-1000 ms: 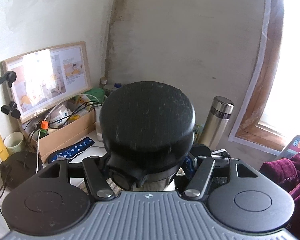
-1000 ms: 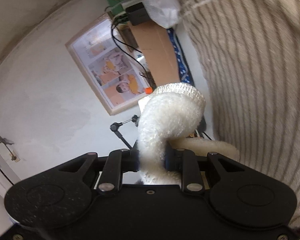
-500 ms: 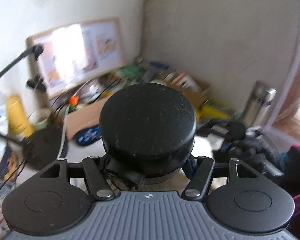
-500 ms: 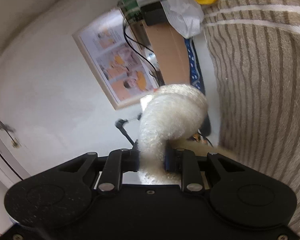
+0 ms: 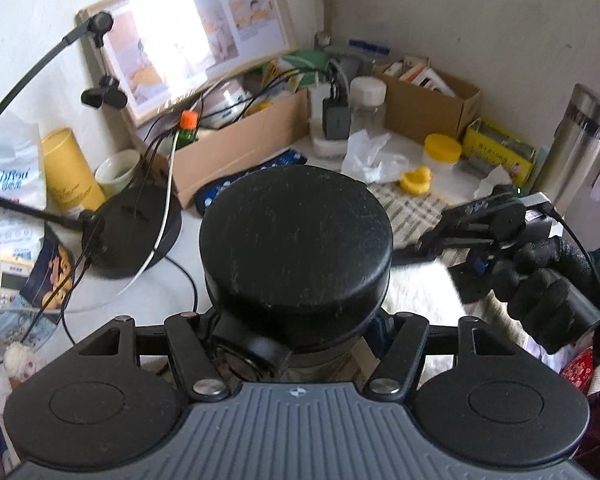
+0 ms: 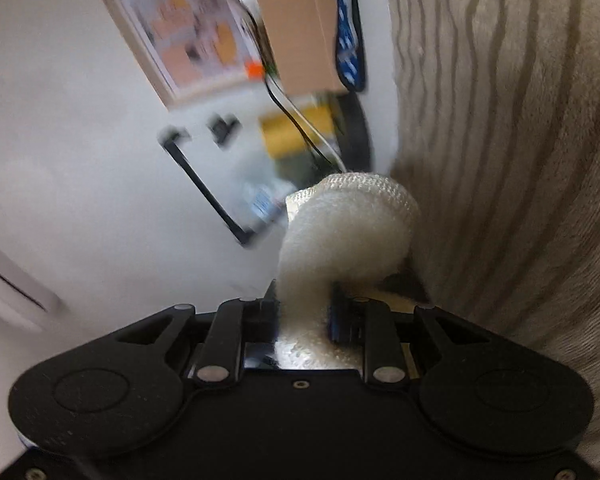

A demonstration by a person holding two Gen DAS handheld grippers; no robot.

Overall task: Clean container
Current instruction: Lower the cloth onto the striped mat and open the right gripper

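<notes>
A container with a scuffed round black lid (image 5: pixel 296 248) fills the middle of the left wrist view. My left gripper (image 5: pixel 296 336) is shut on its body just below the lid, and the fingertips are hidden behind it. My right gripper (image 6: pixel 304 308) is shut on a white fluffy cloth (image 6: pixel 340 232) that curls over to the right. In the left wrist view the right gripper (image 5: pixel 440 240) comes in from the right in a black-gloved hand (image 5: pixel 548 280), level with the container, with the white cloth (image 5: pixel 420 292) beneath it.
A striped towel (image 6: pixel 500 120) lies under the right gripper. Around stand a black lamp base (image 5: pixel 136 232), a cardboard box (image 5: pixel 240 148), a yellow duck (image 5: pixel 416 180), a steel flask (image 5: pixel 580 140), a yellow canister (image 5: pixel 68 168) and a cup (image 5: pixel 118 168).
The left wrist view has tipped down from the wall to the cluttered table, and the right gripper has come into sight at its right. The right wrist view has swung and blurred; the duck has left it.
</notes>
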